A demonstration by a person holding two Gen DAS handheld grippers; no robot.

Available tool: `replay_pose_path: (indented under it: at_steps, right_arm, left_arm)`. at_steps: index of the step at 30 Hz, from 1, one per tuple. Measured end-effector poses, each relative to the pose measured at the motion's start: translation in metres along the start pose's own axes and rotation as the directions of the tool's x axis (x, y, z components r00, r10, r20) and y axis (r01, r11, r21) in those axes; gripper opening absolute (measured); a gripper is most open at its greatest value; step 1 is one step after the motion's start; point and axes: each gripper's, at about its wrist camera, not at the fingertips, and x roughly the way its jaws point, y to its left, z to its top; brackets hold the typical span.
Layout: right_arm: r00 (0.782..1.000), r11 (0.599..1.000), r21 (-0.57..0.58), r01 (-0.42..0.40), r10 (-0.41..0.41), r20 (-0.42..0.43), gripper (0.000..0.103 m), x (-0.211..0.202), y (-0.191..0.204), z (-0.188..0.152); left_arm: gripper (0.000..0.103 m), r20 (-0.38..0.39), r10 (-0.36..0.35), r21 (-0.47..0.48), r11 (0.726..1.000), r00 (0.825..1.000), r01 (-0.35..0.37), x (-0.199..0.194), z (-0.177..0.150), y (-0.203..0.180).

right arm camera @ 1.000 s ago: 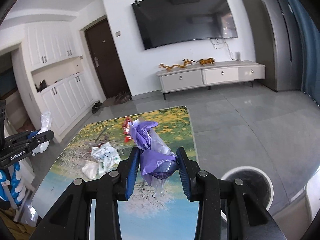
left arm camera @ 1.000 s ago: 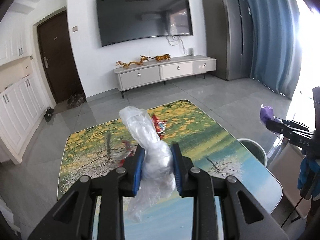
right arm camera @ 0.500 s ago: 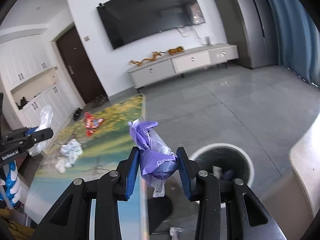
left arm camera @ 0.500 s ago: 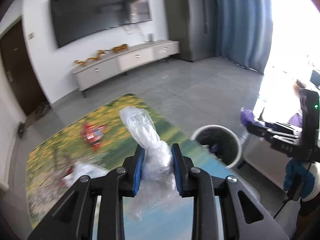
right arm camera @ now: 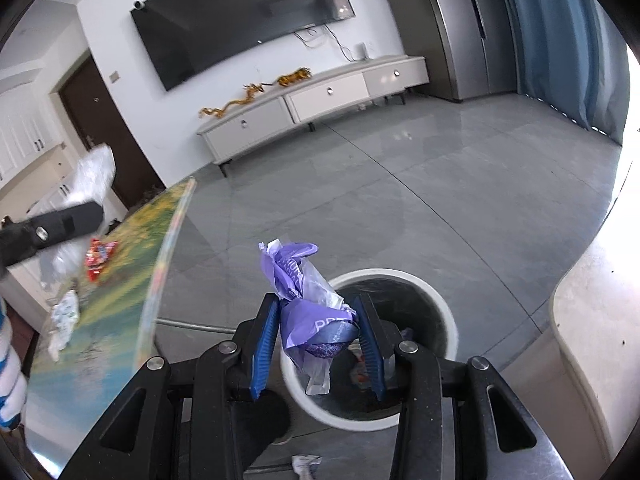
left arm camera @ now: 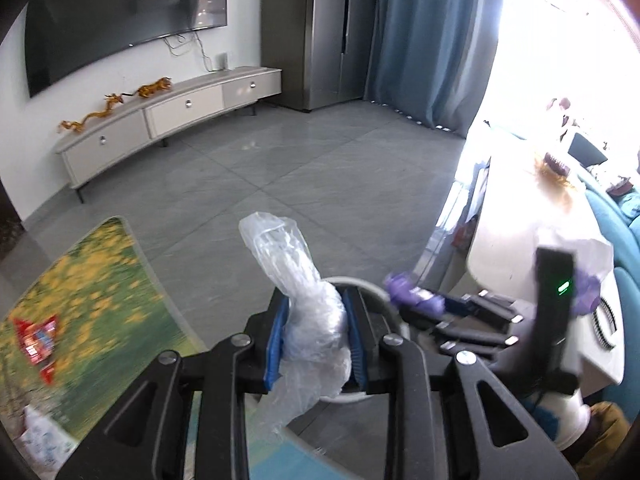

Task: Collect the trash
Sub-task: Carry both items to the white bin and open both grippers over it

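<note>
Two grippers are showing: left gripper and right gripper. One clear plastic bag, one purple wrapper, one bin, one red packet are appearing.

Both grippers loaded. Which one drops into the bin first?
Right. The right gripper holds the purple wrapper directly over the bin; the left gripper with its clear plastic looks offset.

crinkly clear plastic bag, glossy floor tiles

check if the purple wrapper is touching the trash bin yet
Apart. In the right wrist view the purple wrapper hangs in the right gripper, above the trash bin.
</note>
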Motion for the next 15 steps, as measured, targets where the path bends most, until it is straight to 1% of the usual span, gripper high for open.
replay_pose_path:
  at_steps: [1, 2, 3, 6, 9, 11, 15]
  right_arm:
    - [1.000, 1.000, 0.003, 0.010, -0.010, -0.007, 0.042, 0.006, -0.004, 0.001]
    - [1.000, 1.000, 0.010, 0.028, -0.028, -0.015, 0.050, 0.013, -0.009, 0.000]
    - [0.999, 0.999, 0.018, 0.040, -0.040, -0.020, 0.054, 0.019, -0.014, 0.000]
    - [0.997, 0.997, 0.048, 0.068, -0.066, -0.040, 0.055, 0.033, -0.025, -0.004]
    - [0.996, 0.995, 0.061, 0.079, -0.077, -0.047, 0.056, 0.032, -0.027, -0.010]
    - [0.995, 0.994, 0.058, 0.090, -0.087, -0.048, 0.056, 0.028, -0.026, -0.012]
    - [0.994, 0.993, 0.060, 0.103, -0.100, -0.042, 0.057, 0.016, -0.020, -0.009]
  left_arm:
    - [0.041, 0.002, -0.012, -0.005, 1.000, 1.000, 0.012, 0.006, 0.002, -0.003]
    - [0.053, 0.007, -0.022, -0.018, 1.000, 1.000, 0.022, 0.014, 0.007, -0.005]
    - [0.056, 0.011, -0.033, -0.028, 0.999, 0.999, 0.033, 0.019, 0.010, -0.006]
    - [0.056, 0.005, -0.062, -0.048, 0.997, 0.998, 0.062, 0.025, 0.013, -0.005]
    - [0.056, 0.006, -0.086, -0.060, 0.995, 0.996, 0.086, 0.021, 0.010, -0.002]
    - [0.056, 0.009, -0.072, -0.050, 0.996, 0.997, 0.072, 0.015, 0.004, 0.001]
    - [0.056, 0.016, -0.056, -0.077, 0.995, 0.998, 0.057, 0.000, -0.002, 0.016]
